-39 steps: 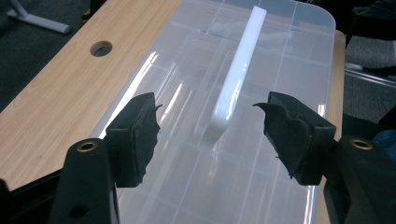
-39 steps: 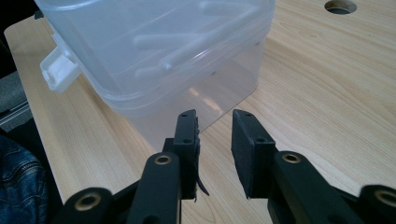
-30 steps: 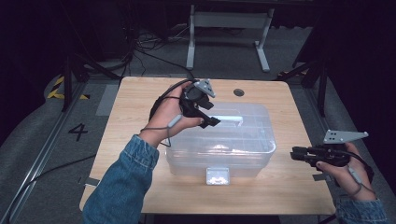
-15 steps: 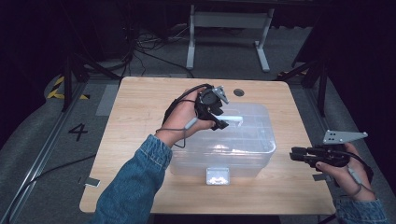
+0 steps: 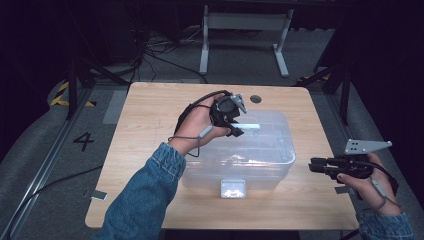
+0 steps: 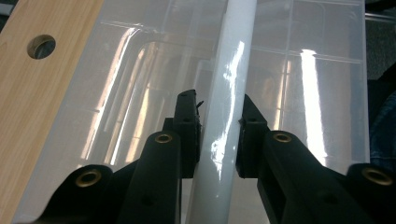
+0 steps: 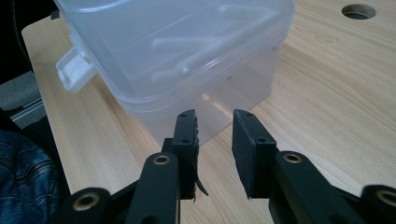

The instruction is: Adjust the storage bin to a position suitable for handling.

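While clamped, white handle (image 6: pixel 229 93) between left claw (image 6: pixel 219 123) pads.

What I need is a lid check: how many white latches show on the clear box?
1: a white latch on the near side of the clear lidded box, facing the person. A far-side one may be hidden.

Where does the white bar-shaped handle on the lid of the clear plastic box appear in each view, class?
High view: the white bar-shaped handle lies on the lid, centre, beside the left gripper.
Left gripper view: it runs up the middle, between the black fingers.
Right gripper view: it shows dimly through the lid, upper centre.
Shared landmark: the round hole in the wooden table.
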`<state>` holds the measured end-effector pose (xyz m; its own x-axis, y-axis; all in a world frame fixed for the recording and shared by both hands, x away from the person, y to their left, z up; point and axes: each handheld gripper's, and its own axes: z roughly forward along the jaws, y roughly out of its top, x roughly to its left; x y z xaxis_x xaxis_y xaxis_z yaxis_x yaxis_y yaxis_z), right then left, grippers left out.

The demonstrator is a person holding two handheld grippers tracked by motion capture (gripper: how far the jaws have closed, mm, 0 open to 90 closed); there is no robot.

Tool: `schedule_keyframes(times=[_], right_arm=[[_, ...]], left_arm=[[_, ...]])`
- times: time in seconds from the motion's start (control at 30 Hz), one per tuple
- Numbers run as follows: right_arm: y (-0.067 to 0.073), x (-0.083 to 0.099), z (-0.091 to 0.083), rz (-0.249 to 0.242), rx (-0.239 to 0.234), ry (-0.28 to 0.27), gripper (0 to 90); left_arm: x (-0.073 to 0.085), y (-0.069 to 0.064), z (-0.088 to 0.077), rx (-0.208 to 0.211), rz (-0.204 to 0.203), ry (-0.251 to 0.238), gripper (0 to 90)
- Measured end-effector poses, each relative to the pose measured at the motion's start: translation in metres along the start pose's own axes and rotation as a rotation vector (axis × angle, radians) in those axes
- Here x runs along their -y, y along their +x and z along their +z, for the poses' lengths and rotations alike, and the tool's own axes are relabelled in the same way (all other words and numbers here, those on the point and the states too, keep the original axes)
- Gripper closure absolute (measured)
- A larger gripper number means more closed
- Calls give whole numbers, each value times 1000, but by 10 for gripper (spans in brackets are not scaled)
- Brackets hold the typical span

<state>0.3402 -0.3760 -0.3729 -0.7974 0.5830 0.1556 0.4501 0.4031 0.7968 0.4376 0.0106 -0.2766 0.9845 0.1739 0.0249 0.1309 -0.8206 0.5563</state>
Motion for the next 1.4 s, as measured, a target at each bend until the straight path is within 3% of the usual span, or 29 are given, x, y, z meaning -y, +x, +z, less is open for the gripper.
schedule_keyframes(times=[0.13,0.47,0.67,0.77,0.83,1.2,1.4], right_arm=[[0,0,0,-1,-4,-3,715],[2,-1,-1,-3,-15,-9,716],[4,-2,-2,-5,-18,-14,716],[5,-3,-2,-7,-28,-21,716],[5,-3,-2,-11,-32,-21,716],[9,-6,-2,-23,-43,-25,721],[15,-9,-1,-40,-52,-36,778]], left_arm=[[-2,6,-4,-1,6,-18,761],[-16,21,-13,-12,17,27,761],[-20,31,-16,9,-4,34,760],[-23,37,-17,20,5,43,761],[-24,41,-18,31,-15,40,760],[-28,54,-19,39,-45,30,754],[-29,56,-18,41,-57,30,755]])
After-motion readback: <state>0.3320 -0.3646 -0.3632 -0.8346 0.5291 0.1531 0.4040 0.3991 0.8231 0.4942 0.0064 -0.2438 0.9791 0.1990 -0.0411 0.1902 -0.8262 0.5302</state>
